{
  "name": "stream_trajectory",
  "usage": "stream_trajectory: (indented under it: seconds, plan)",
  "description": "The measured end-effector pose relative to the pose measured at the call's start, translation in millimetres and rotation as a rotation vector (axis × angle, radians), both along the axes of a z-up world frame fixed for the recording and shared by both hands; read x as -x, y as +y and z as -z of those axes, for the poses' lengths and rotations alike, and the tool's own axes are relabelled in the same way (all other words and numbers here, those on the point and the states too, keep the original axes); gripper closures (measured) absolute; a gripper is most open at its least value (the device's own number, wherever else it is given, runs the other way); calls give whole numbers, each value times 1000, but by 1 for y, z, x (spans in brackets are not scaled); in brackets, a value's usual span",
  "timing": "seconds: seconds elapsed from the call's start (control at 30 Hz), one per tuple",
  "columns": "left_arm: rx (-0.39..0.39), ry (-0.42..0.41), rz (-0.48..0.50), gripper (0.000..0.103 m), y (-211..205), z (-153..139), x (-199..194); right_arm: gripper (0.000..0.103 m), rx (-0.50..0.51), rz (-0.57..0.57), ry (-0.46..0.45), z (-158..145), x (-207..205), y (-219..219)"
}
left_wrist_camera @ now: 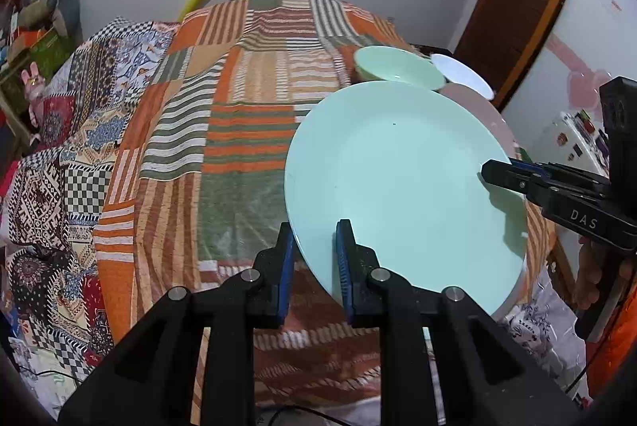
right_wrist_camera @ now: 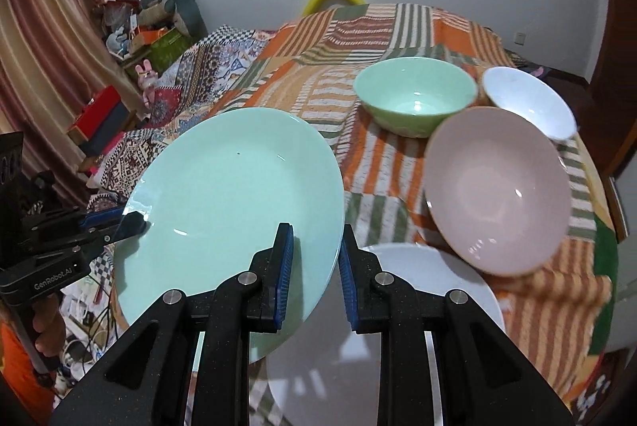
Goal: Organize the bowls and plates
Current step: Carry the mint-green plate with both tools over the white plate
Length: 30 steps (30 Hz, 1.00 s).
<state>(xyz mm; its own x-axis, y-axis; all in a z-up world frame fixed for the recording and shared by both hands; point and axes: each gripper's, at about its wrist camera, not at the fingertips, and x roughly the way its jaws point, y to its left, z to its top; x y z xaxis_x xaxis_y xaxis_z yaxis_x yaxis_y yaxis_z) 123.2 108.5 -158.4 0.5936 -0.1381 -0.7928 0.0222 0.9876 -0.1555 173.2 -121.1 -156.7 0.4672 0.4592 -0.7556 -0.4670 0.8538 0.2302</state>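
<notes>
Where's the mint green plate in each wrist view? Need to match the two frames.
Left wrist: mint green plate fills centre-right, its near edge between the left gripper fingers.
Right wrist: mint green plate sits centre-left, its edge between the right gripper fingers.
Shared landmark: green bowl beyond the plate in both.

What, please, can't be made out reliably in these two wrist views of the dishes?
Left wrist view: pink bowl mostly hidden behind the mint plate.
Right wrist view: pink bowl blurred; white plate partly covered by the right gripper and cut by the bottom edge.
Both views: whether the left gripper or right gripper truly clamps the mint plate's rim; fingers hide contact.
</notes>
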Motion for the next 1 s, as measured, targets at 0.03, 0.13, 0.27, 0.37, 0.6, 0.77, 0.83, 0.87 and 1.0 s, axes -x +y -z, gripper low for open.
stream_trajectory:
  seconds: [0.03, 0.13, 0.27, 0.37, 0.6, 0.77, 0.83, 0.87, 1.0]
  plan:
    - [-2, 1, 4, 84, -4, -1, 2, 82, -8, 8, 0, 0, 3, -5]
    - [-7, 2, 20, 84, -17, -4, 7, 82, -21, 23, -3, -1, 12, -18]
    - [-19, -1, 46, 84, -36, -7, 15, 82, -33, 50, -4, 1, 22, -35]
    - [-31, -3, 63, 84, -48, -6, 19, 82, -43, 69, -5, 1, 29, -46]
    - [-41, 39, 104, 84, -74, 3, 16, 82, -53, 107, 11, 8, 41, -68]
    - [-56, 73, 137, 84, -94, 13, 12, 82, -56, 137, 35, 18, 45, -86]
    - [-59, 86, 147, 84, -100, 18, 10, 82, -52, 149, 45, 24, 46, -93]
    - [-63, 97, 154, 84, -104, 21, 9, 82, -52, 154, 50, 27, 47, -96]
    - [-69, 131, 170, 83, -115, 32, 3, 82, -57, 170, 74, 37, 53, -109]
